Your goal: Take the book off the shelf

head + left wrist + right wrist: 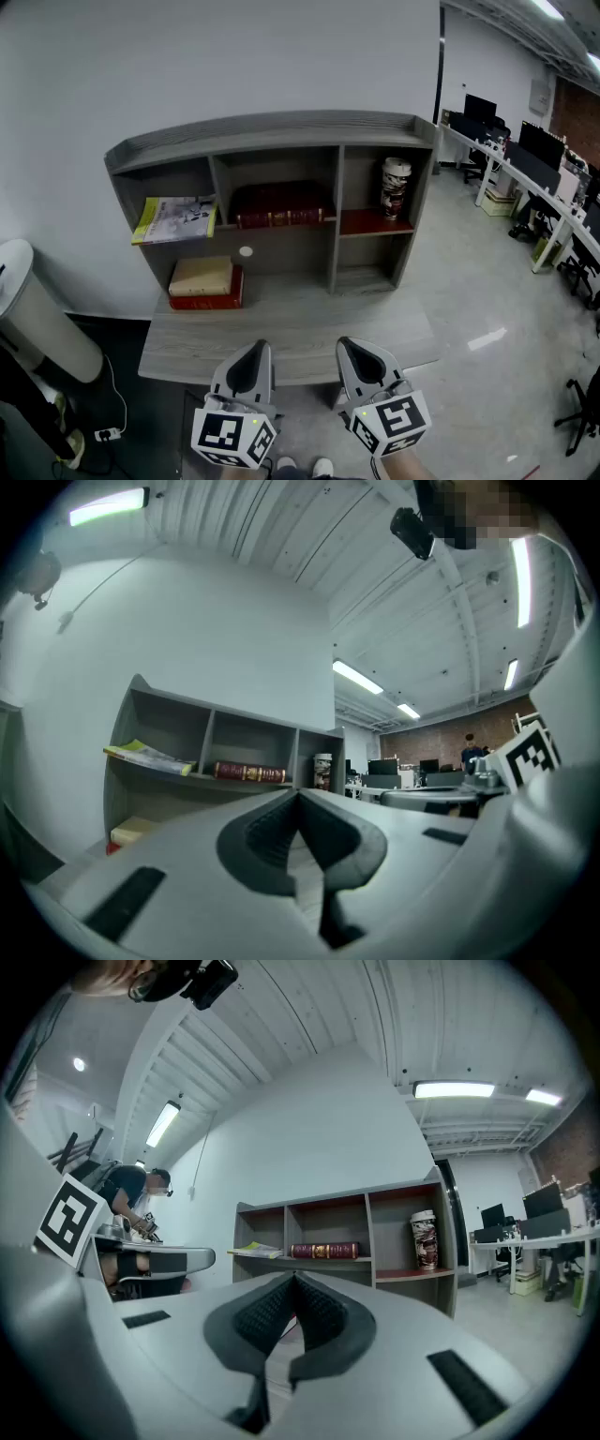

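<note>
A dark red book (279,204) with gilt bands on its spine lies flat in the middle upper compartment of the grey shelf unit (272,131); it also shows in the left gripper view (248,772) and the right gripper view (324,1251). Both grippers hang side by side in front of the desk's near edge, well short of the shelf. My left gripper (257,349) (300,796) is shut with nothing in it. My right gripper (348,345) (294,1280) is shut and empty too.
A yellow-green magazine (175,219) lies in the left compartment, with two stacked books (203,281) below it. A paper cup (395,187) stands in the right compartment. A white cylinder (37,314) stands at the left. Office desks with monitors (525,155) line the right.
</note>
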